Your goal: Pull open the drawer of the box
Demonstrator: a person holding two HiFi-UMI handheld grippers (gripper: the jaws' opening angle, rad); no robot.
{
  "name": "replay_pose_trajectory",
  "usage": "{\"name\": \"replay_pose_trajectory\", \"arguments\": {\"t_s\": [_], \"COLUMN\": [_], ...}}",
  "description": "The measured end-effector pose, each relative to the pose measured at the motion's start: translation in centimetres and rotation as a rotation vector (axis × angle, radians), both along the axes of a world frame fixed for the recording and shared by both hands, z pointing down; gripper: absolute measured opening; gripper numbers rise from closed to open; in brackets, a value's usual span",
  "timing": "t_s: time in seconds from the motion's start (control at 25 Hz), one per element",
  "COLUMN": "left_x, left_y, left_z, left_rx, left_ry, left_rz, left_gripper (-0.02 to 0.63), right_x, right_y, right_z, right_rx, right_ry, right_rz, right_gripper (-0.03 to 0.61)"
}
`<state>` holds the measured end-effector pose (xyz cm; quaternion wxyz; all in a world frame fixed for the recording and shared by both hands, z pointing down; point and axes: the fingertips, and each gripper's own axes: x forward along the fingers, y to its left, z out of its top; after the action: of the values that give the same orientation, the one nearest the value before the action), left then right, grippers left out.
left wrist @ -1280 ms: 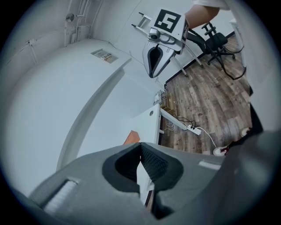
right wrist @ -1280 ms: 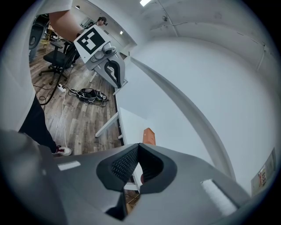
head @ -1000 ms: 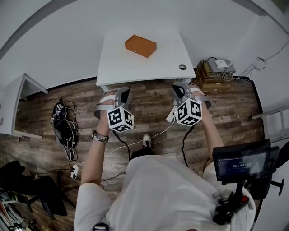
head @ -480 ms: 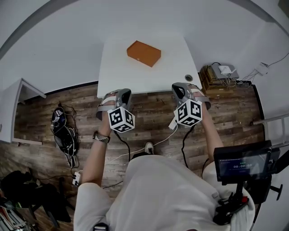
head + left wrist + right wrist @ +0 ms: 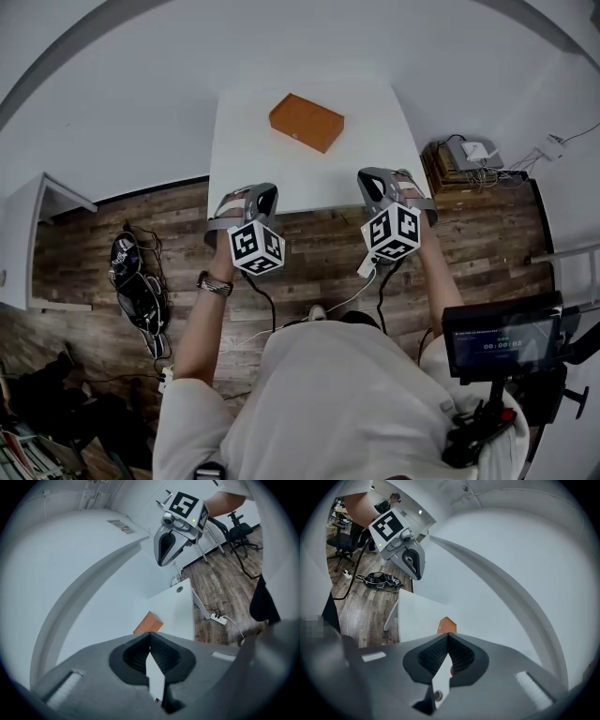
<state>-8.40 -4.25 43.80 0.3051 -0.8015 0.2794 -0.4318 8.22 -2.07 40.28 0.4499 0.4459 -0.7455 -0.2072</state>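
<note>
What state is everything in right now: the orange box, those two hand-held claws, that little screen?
orange box: lying on the white table, no drawer pulled out, nothing touching it.
left gripper: jaws shut, empty, short of the box.
right gripper: jaws shut, empty, short of the box.
screen: lit.

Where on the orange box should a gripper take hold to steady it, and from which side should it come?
Probably across the short width of the orange box, coming down from above. It lies flat and low on the white table, turned askew, so its long sides offer the jaws two parallel faces. Which end the drawer slides from cannot be told.
</note>
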Motion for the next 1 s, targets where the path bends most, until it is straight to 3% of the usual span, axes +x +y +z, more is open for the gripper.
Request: {"name": "replay_pose_trajectory", "arguments": {"t_s": [0.6, 0.84, 1.0], "left_x": [0.9, 2.7, 3.1], "left_y": [-0.1, -6.7, -7.0], "left_z": [1.3, 3.9, 4.3], "left_rx": [0.005, 0.005, 0.027], "left_ry": [0.002, -0.026, -0.043], "left_rz": [-0.020, -0.017, -0.016], "left_gripper": [0.006, 0.038, 0.038], "right_x": [0.7, 1.9, 1.4], "right_y": [0.1, -7.6, -8.5], "right_z": [0.8, 3.5, 3.8], "right_rx": [0.020, -0.001, -0.005], "right_ry": [-0.011, -0.012, -0.009], "right_rz": [0.023, 0.016, 0.001], "right_gripper": [0.003, 0.013, 0.021]}}
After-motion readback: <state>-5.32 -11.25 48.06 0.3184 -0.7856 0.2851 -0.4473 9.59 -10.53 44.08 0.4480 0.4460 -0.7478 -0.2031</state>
